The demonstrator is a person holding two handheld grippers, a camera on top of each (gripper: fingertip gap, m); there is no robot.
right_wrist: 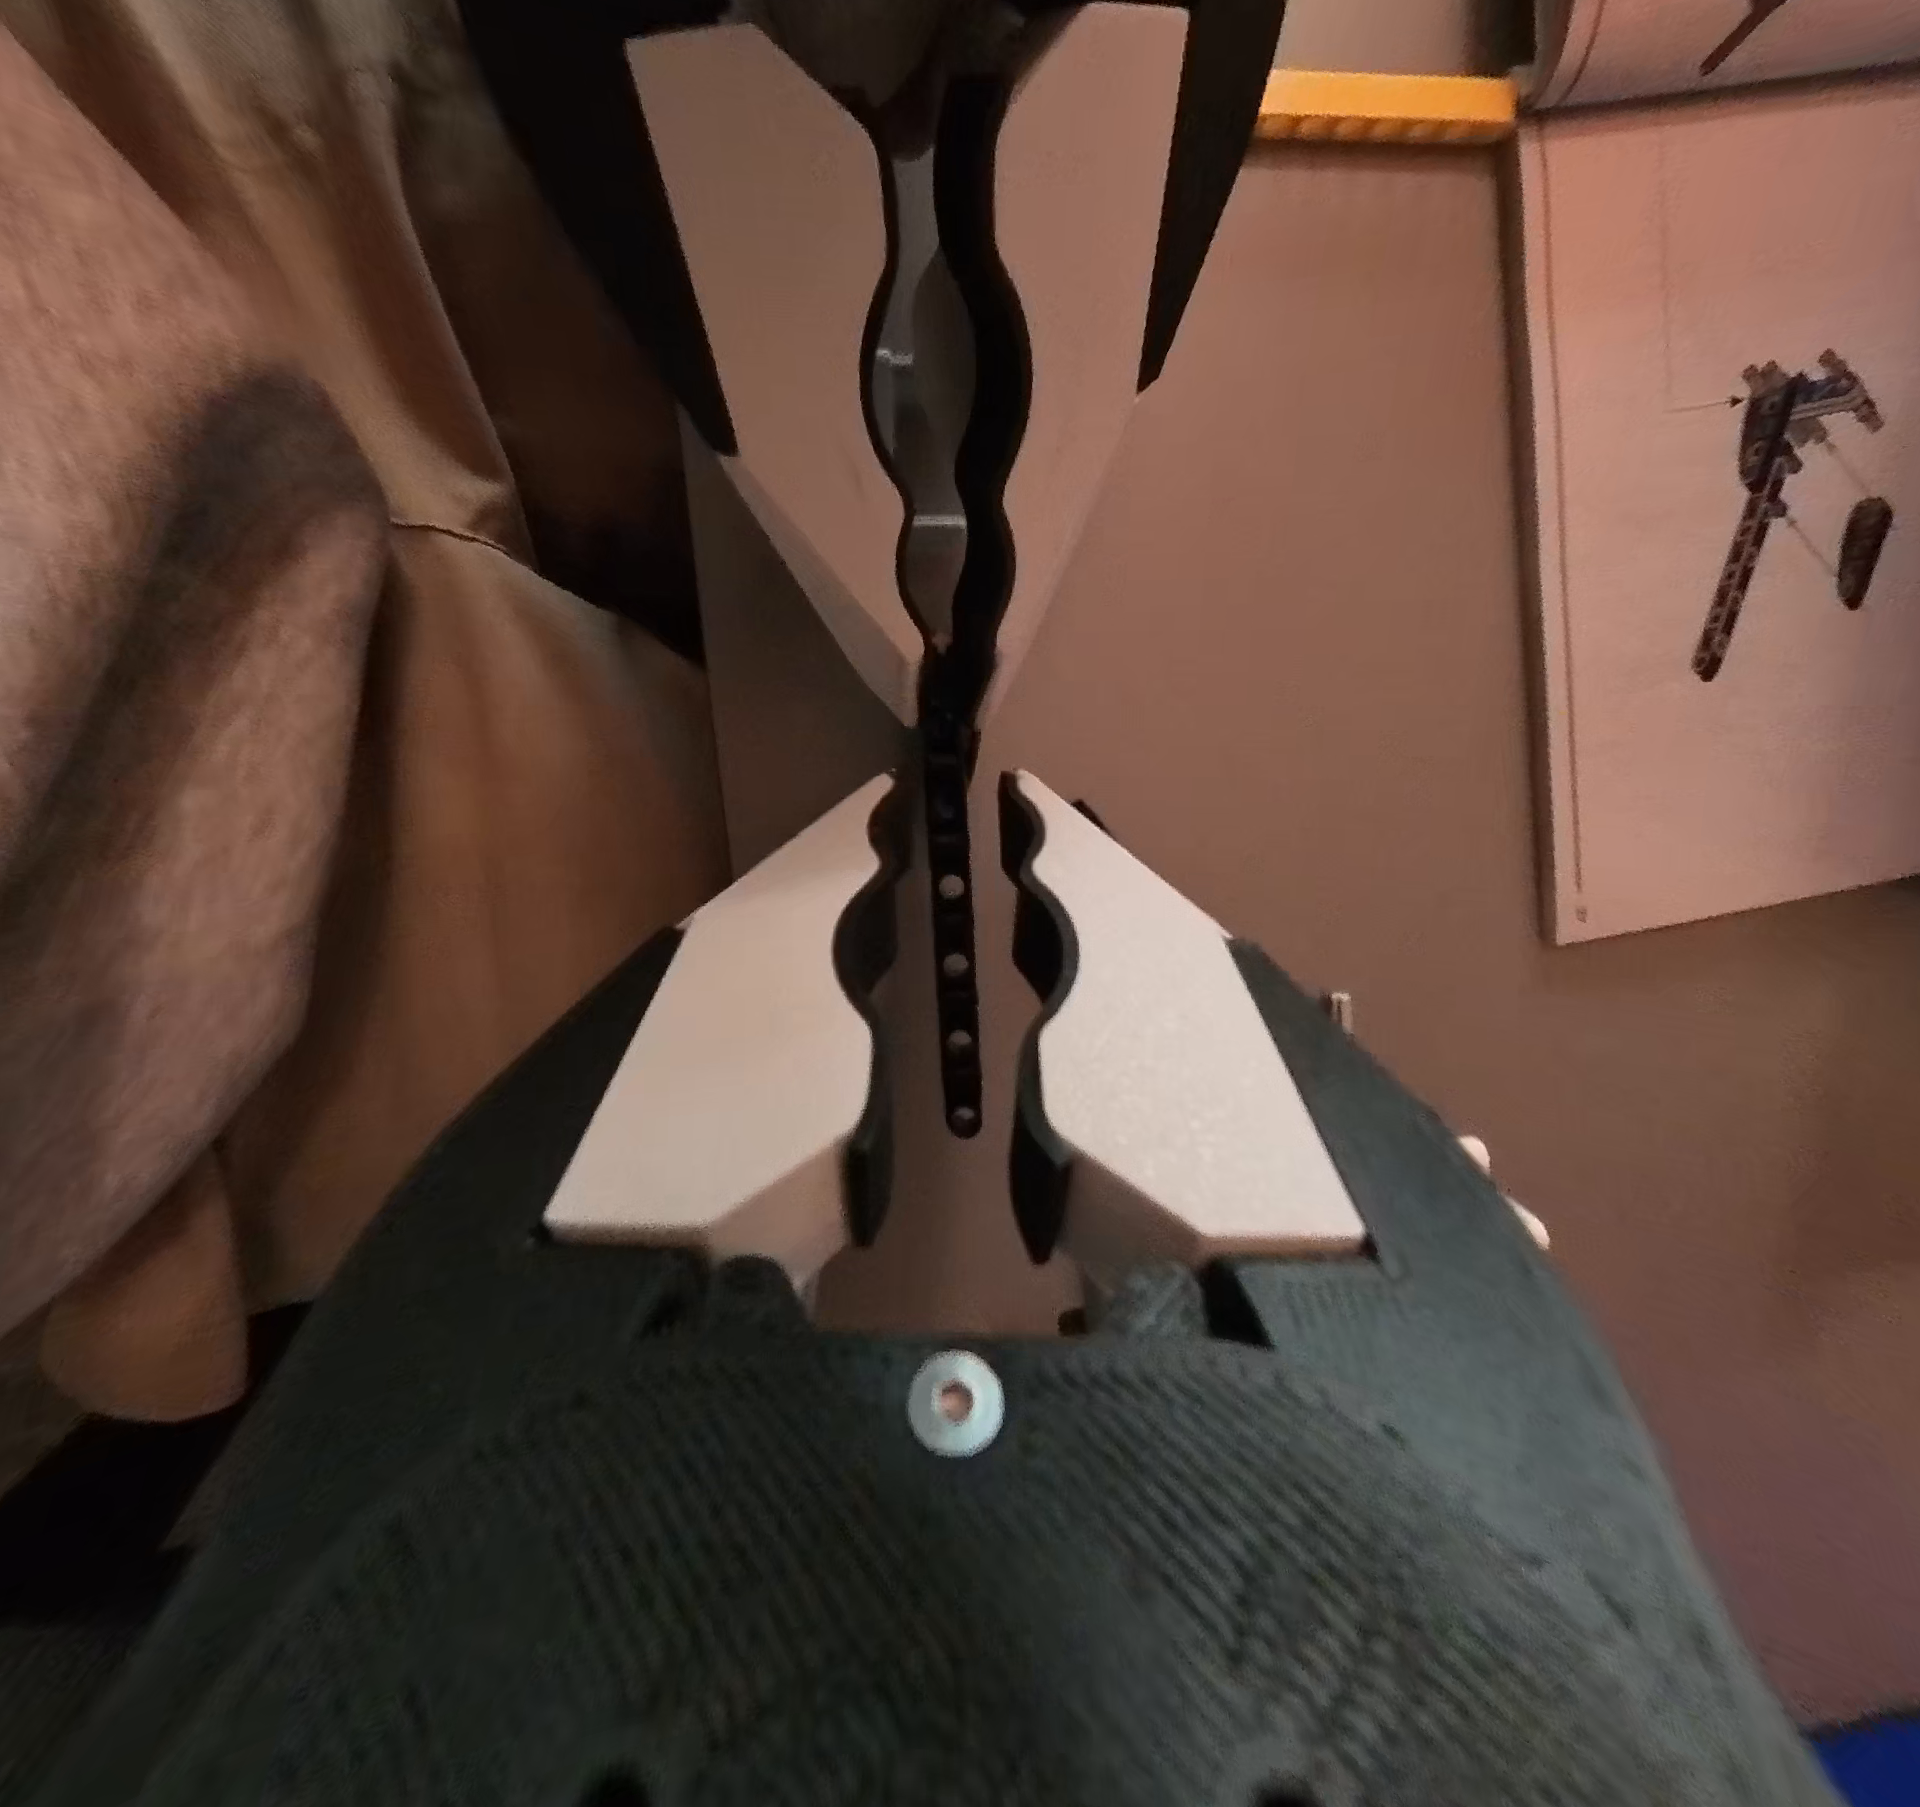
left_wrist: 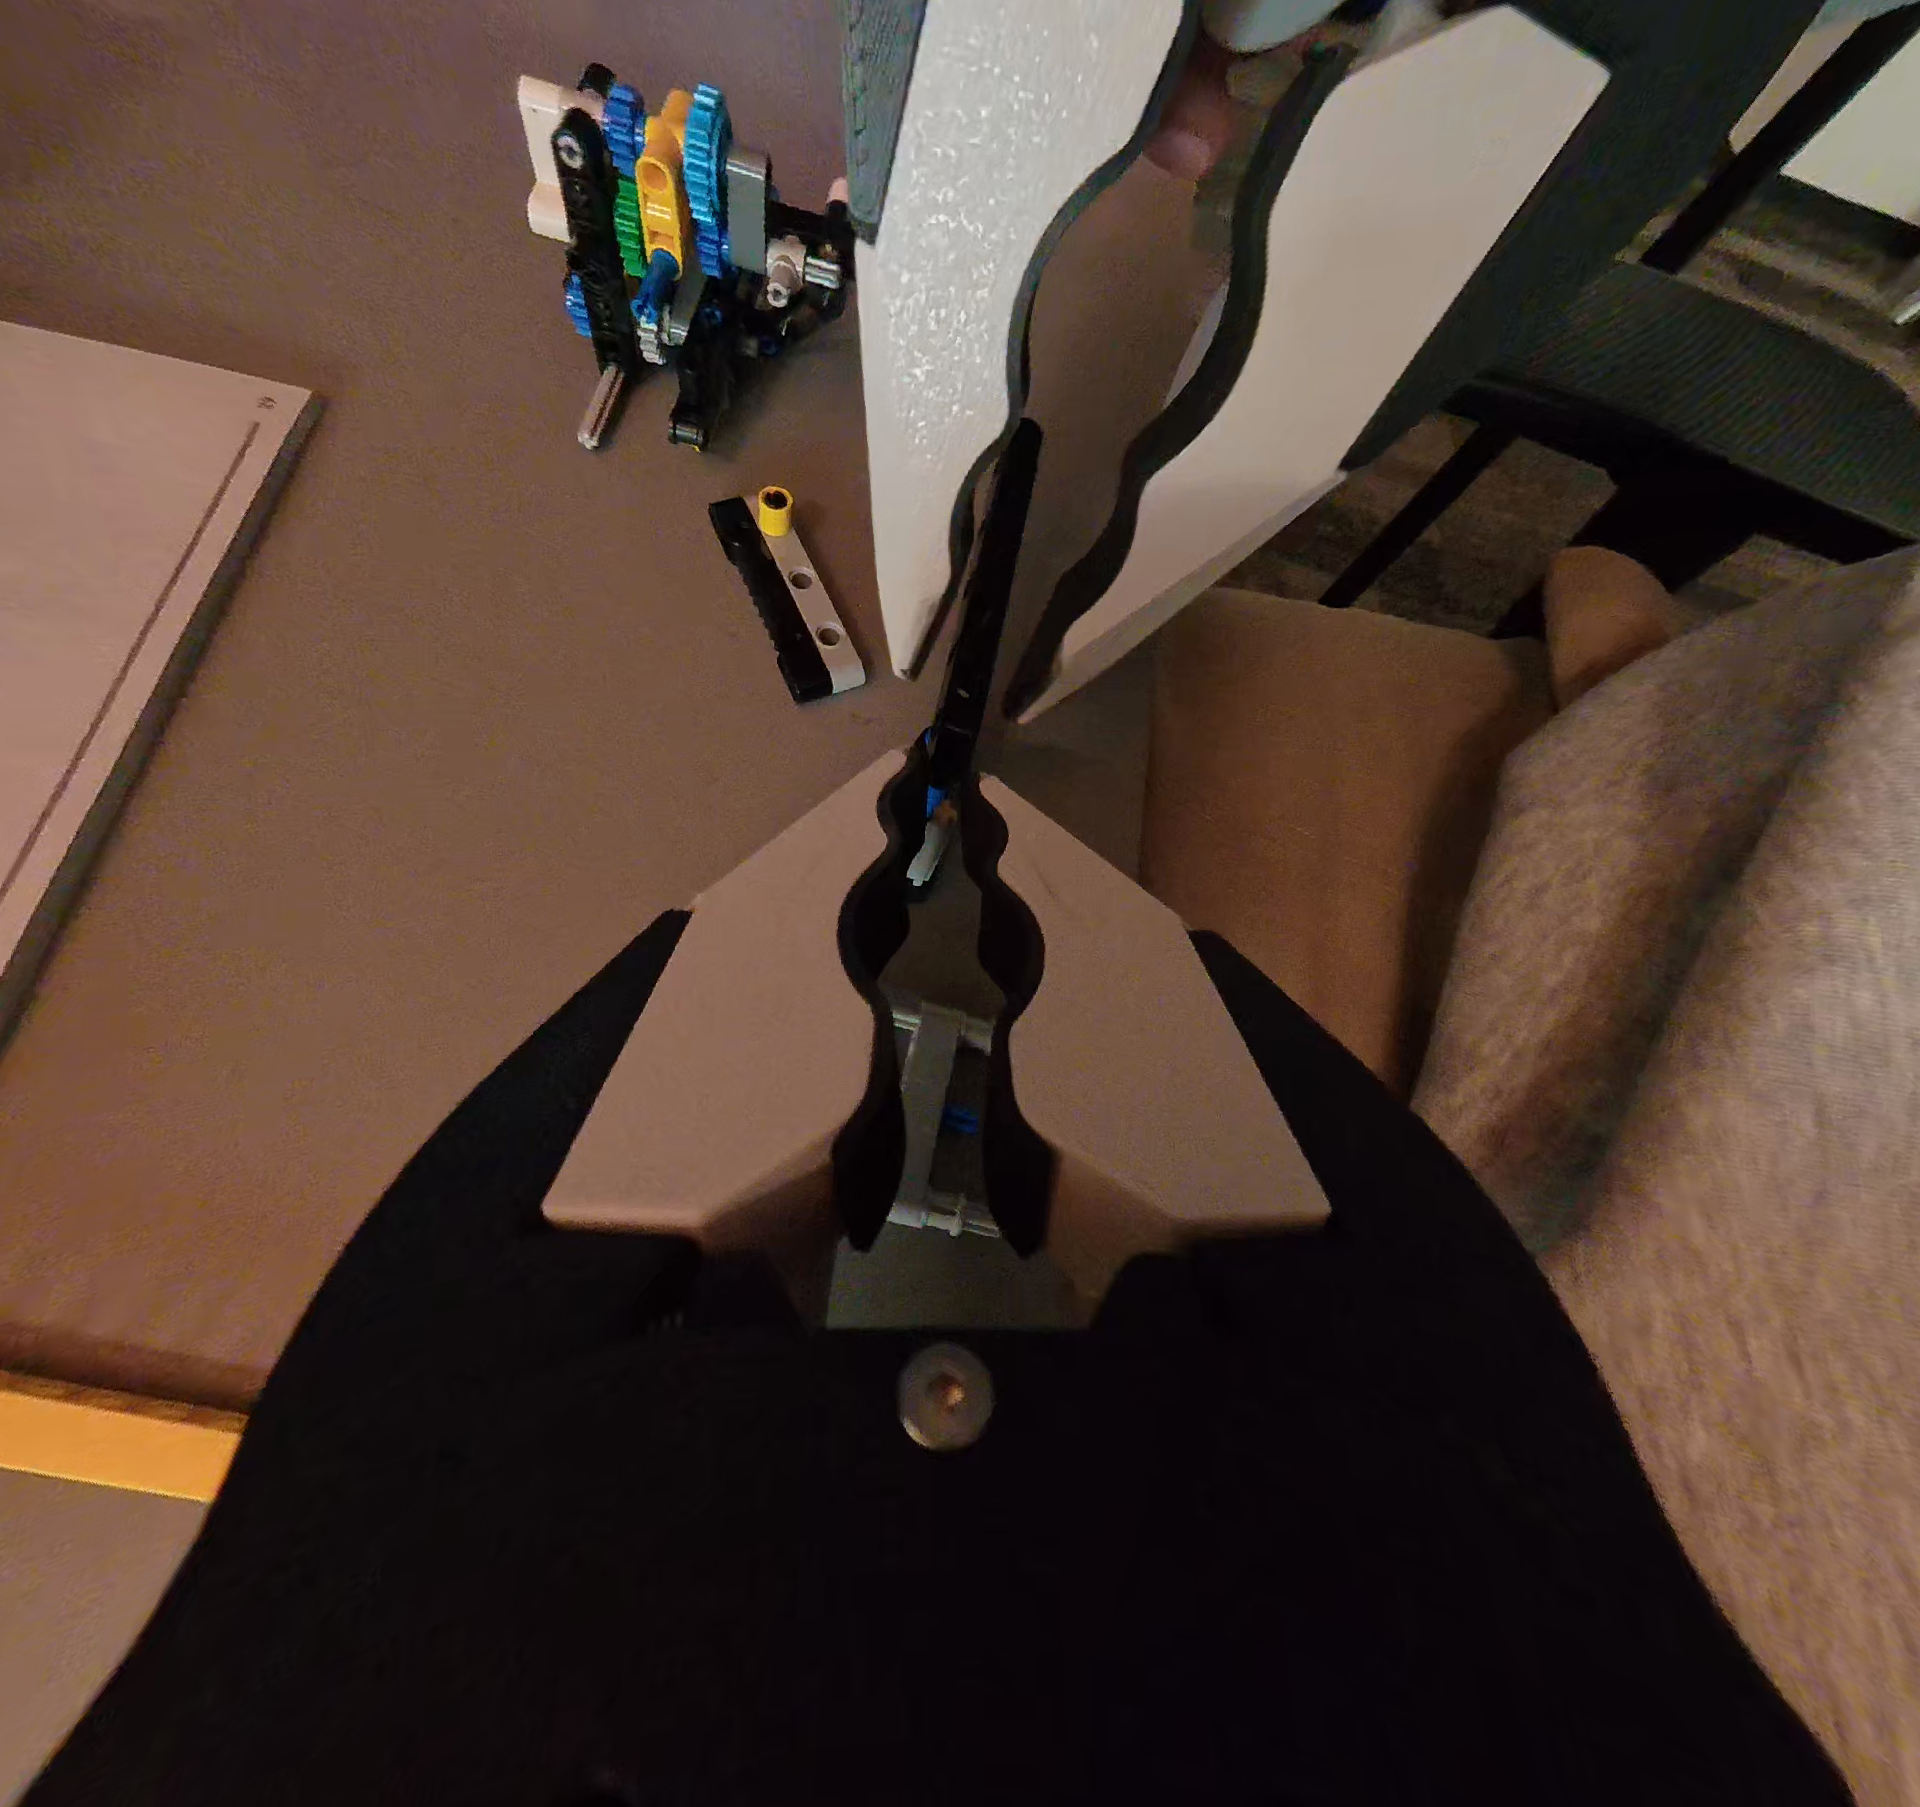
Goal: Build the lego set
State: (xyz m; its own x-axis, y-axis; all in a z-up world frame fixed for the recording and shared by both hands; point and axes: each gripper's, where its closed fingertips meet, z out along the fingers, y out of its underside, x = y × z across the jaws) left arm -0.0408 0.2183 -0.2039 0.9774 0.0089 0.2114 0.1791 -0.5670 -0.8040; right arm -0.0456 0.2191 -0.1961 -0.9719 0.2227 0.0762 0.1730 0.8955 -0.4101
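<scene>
My left gripper (left_wrist: pixel 940 770) is shut on a small lego sub-assembly (left_wrist: pixel 935 1082) of grey and blue parts, held in the air off the table's edge. A long black beam with holes (left_wrist: pixel 1003 531) sticks forward out of it. My right gripper (right_wrist: pixel 956 781) faces it tip to tip. Its fingers stand a little apart on either side of the black beam (right_wrist: pixel 951 978), with a small gap on each side. The right gripper also shows in the left wrist view (left_wrist: pixel 961 697), and the left gripper in the right wrist view (right_wrist: pixel 961 661).
A larger lego build (left_wrist: pixel 675 240) with blue gears and yellow and green parts stands on the brown table (left_wrist: pixel 468 822). A black-and-white beam piece with a yellow bush (left_wrist: pixel 790 594) lies near it. The instruction booklet (left_wrist: pixel 125 614) (right_wrist: pixel 1714 510) lies open. A person's lap (left_wrist: pixel 1662 926) is to the right. My two grippers' fingertips are within a few centimetres of each other.
</scene>
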